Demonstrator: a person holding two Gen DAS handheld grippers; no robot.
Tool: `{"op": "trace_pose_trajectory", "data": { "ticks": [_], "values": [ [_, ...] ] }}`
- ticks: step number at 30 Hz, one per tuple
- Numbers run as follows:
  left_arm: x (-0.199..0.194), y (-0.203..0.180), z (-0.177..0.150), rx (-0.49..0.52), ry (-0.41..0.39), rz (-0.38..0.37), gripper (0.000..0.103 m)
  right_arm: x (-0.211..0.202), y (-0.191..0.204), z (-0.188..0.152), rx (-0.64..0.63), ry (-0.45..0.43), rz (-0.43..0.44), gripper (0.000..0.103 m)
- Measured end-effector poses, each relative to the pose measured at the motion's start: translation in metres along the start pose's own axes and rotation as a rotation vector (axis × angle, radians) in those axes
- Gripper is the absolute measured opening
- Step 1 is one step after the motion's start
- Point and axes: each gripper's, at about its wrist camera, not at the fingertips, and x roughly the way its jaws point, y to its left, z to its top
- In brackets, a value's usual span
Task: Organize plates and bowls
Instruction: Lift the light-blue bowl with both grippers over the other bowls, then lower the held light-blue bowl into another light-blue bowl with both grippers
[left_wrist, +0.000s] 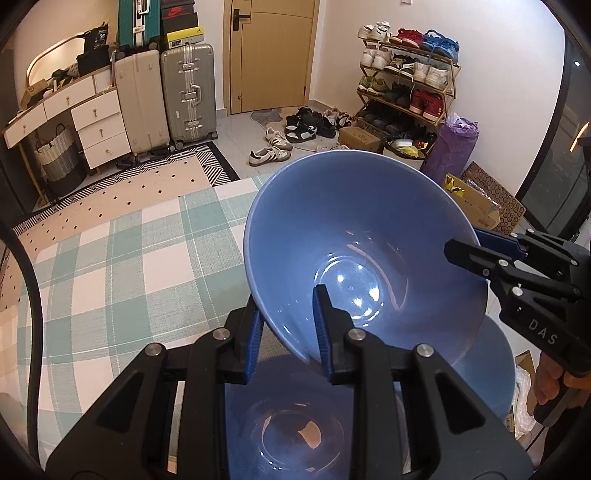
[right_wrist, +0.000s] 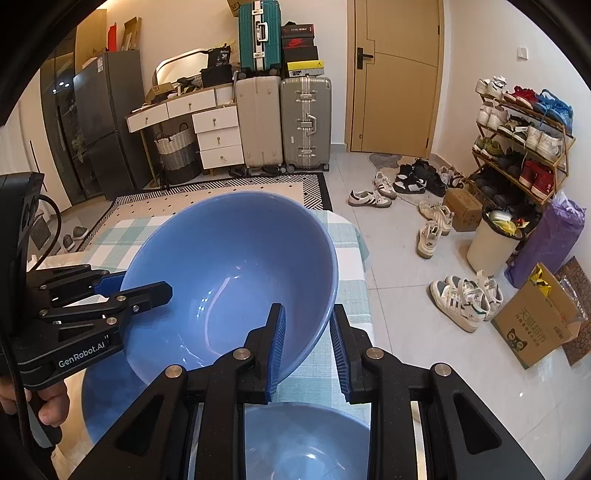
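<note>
A glossy blue bowl (left_wrist: 354, 258) is held tilted in the air above the checked tablecloth (left_wrist: 122, 266), its rim pinched from opposite sides by the left gripper (left_wrist: 288, 332) and the right gripper (right_wrist: 308, 347), both clamped narrow on its wall. Below the lifted bowl, another blue bowl (left_wrist: 295, 424) is seen on the cloth. Stacking appears to be under way; no plates are shown.

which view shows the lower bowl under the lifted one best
The right wrist view: the lower bowl shows a clear rim and lit inside between the right tool's arms. The left wrist view shows that bowl darker, shadowed under the lifted bowl and largely covered by the left tool.
</note>
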Motion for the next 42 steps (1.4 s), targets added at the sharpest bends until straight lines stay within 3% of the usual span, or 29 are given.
{"op": "trace_pose_trajectory", "data": {
  "ticks": [19,42],
  "values": [
    [-0.08,-0.002,-0.018,-0.025,-0.061,0.037,0.023,-0.044,0.04,-0.004,-0.04,-0.048,0.054,0.025],
    [-0.139,-0.005,-0.057,-0.017,-0.1,0.108,0.023,-0.064,0.069,-0.029,-0.059,-0.045,0.124,0.025]
  ]
}}
